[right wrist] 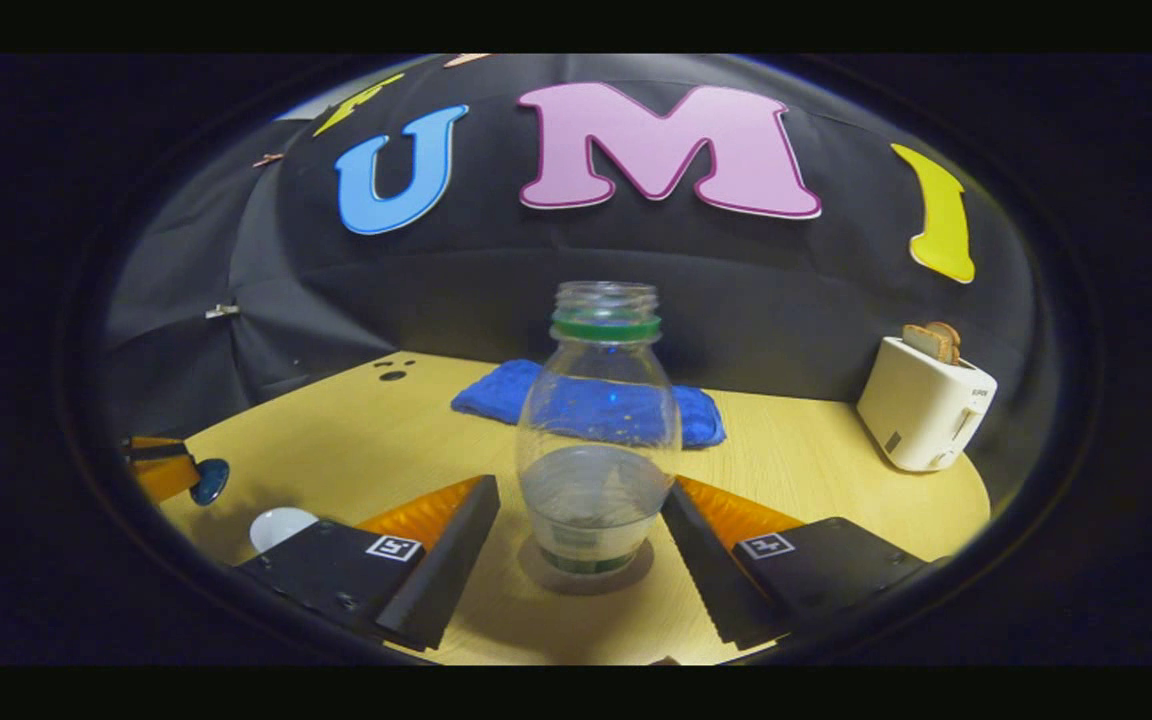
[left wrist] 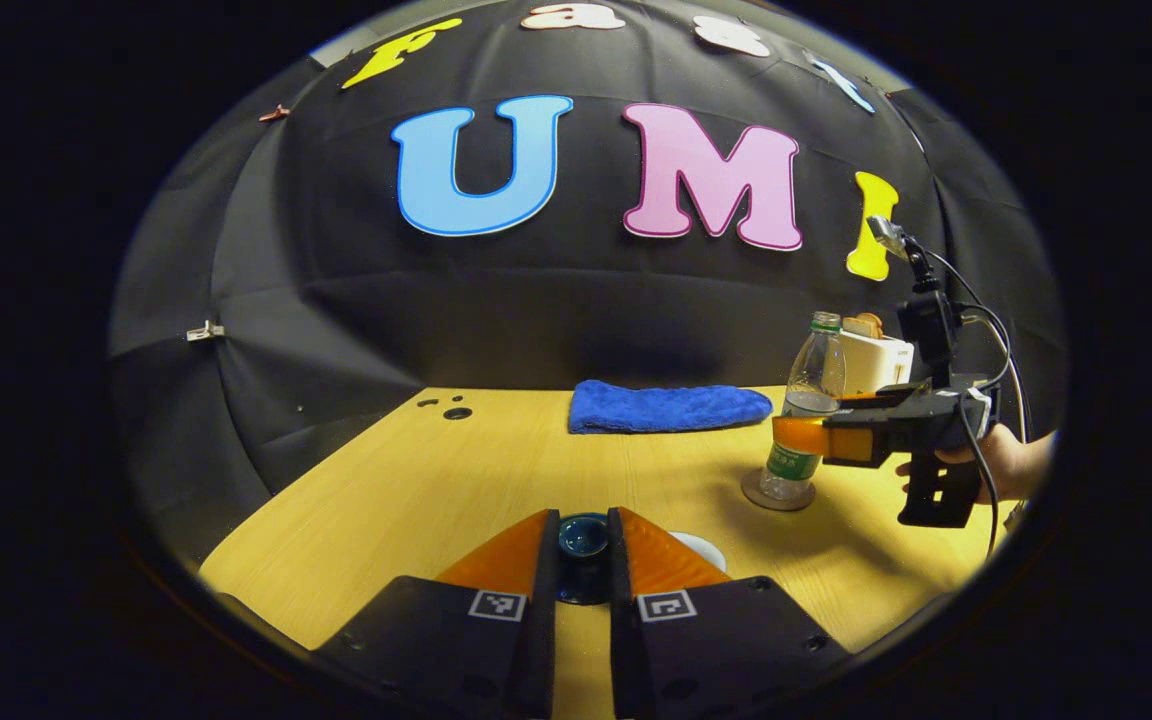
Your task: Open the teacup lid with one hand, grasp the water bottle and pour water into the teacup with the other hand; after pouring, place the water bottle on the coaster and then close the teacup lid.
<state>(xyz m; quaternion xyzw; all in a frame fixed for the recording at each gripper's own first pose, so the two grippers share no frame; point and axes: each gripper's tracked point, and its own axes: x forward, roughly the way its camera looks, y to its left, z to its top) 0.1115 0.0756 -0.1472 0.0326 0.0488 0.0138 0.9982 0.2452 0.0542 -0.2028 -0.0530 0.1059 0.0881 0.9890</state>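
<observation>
Left gripper [left wrist: 583,545] clamped on dark blue teacup lid [left wrist: 582,540], held above table [left wrist: 416,490], white teacup [left wrist: 701,548] just right of fingers. Right gripper [right wrist: 591,520] spread wide, water bottle [right wrist: 598,430] upright between fingers, untouched, standing on coaster [right wrist: 586,575]. Blue towel [right wrist: 586,405] behind, toaster [right wrist: 926,405] far right.

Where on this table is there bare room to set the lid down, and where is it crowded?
Bare table runs from the towel toward the left tool, which grips the lid, and between bottle and toaster. Crowded: the right tool flanks the bottle on its coaster, and the cup sits beside the left tool.
</observation>
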